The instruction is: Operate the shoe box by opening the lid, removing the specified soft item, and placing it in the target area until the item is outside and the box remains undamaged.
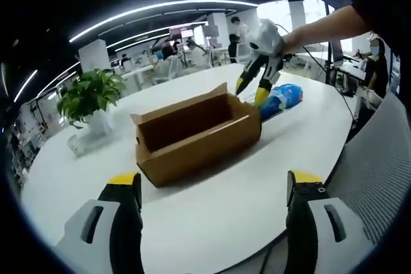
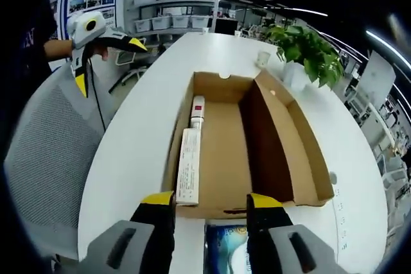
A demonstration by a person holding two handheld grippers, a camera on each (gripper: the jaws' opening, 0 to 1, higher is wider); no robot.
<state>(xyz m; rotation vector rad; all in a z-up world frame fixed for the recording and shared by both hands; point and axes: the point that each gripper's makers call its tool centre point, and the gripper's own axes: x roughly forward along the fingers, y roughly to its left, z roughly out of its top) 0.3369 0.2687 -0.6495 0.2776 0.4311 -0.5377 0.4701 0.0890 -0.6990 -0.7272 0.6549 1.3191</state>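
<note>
The brown cardboard shoe box (image 1: 192, 136) lies open on the white table (image 1: 212, 222), lid folded back. The right gripper view looks down into the box (image 2: 225, 158); a long white printed pack (image 2: 188, 168) lies along its left wall. A blue soft item (image 1: 282, 97) rests on the table just beyond the box's far end. My right gripper (image 1: 252, 89) hovers by it, jaws apart; the blue item (image 2: 226, 248) lies low between the jaws of this gripper (image 2: 210, 202). My left gripper (image 1: 213, 184) is open wide in front of the box, also seen as the left gripper (image 2: 109, 62) held off the table.
A potted green plant (image 1: 90, 94) in a white pot stands past the box's left end, also seen as the plant (image 2: 308, 49) beside a small white cup (image 2: 263, 59). A grey mesh chair (image 2: 45, 152) sits at the table's edge. Desks and people fill the background.
</note>
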